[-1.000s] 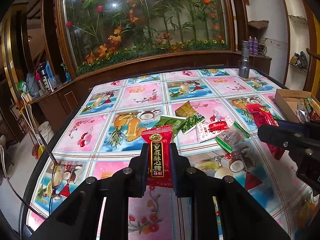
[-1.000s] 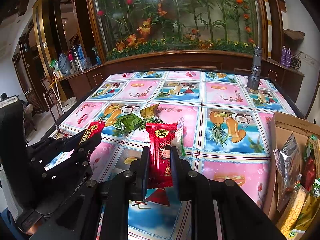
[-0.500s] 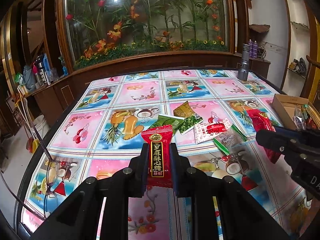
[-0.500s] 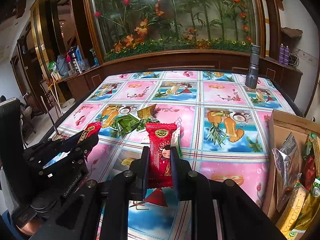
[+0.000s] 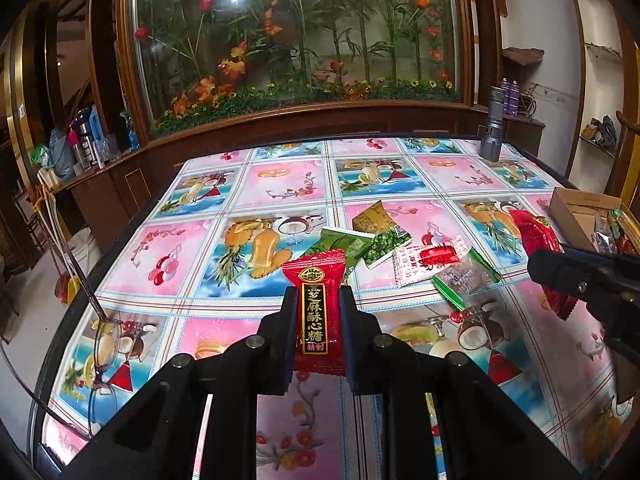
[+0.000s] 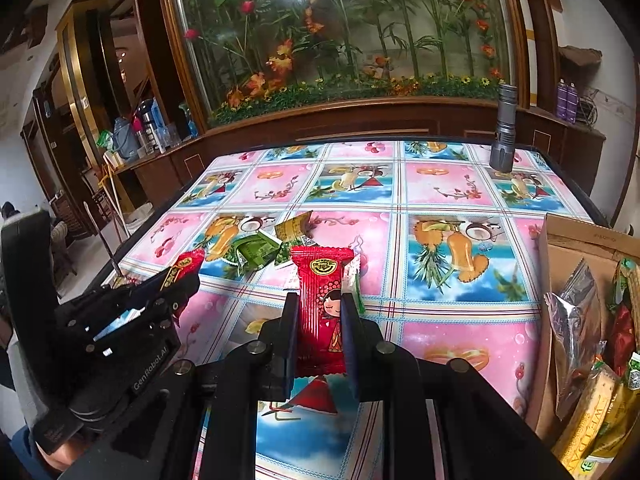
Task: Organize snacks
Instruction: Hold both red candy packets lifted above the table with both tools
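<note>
Left wrist view: my left gripper (image 5: 319, 312) is clamped on a red sesame candy packet (image 5: 315, 308), held above the fruit-print tablecloth (image 5: 280, 184). Right wrist view: my right gripper (image 6: 319, 316) is clamped on a red girl-print candy packet (image 6: 322, 308), left of the cardboard box (image 6: 568, 240).

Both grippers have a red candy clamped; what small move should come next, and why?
Probably carry the right gripper with its red candy rightward over the cardboard box: the box already holds snacks and sits nearest that side.

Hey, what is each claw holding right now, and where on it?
Left claw: red candy packet, pinched across its lower half. Right claw: red girl-print packet, same hold.
</note>
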